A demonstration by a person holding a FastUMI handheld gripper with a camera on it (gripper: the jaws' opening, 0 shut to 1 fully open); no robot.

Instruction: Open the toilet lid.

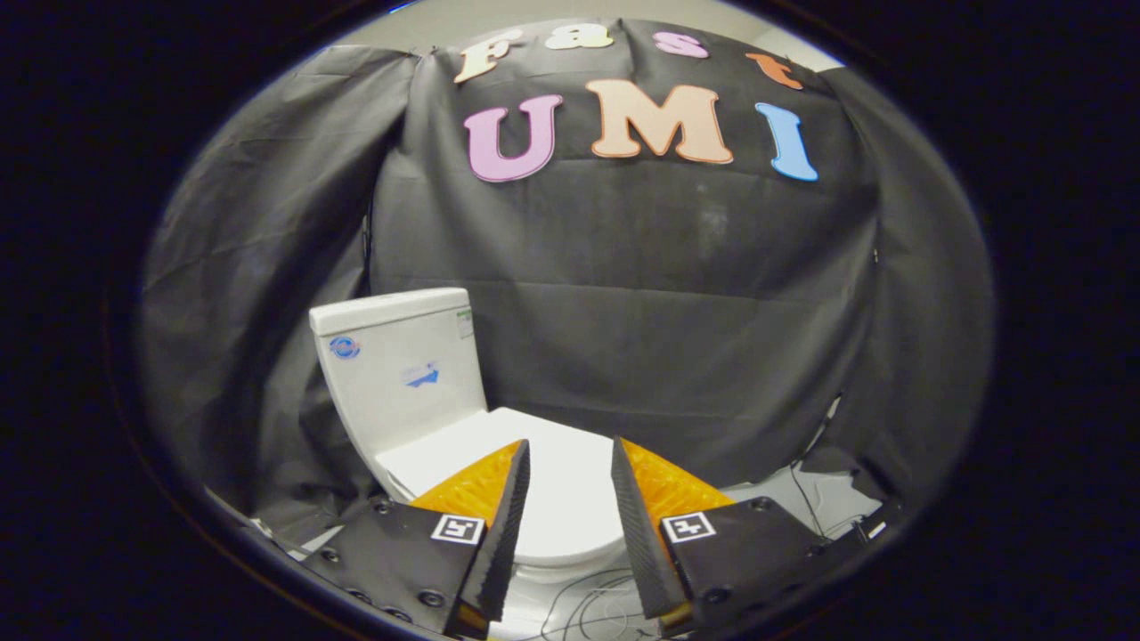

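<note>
Toilet lid [557, 481], white, down flat on bowl beyond and between jaws of gripper [570, 463], jaws wide apart and empty; likely hazards: smooth rim slipping off a pad, cables [588, 605] on floor snagging.

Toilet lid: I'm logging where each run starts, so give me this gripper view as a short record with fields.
toilet lid: closed, flat on the bowl
tank: white, upright behind the lid, against the black cloth wall
gripper: open, fingers apart, holding nothing
gripper position: above the lid, which shows between the fingers
floor: pale, thin cables lying by the toilet base
task state: lid not yet lifted
</note>
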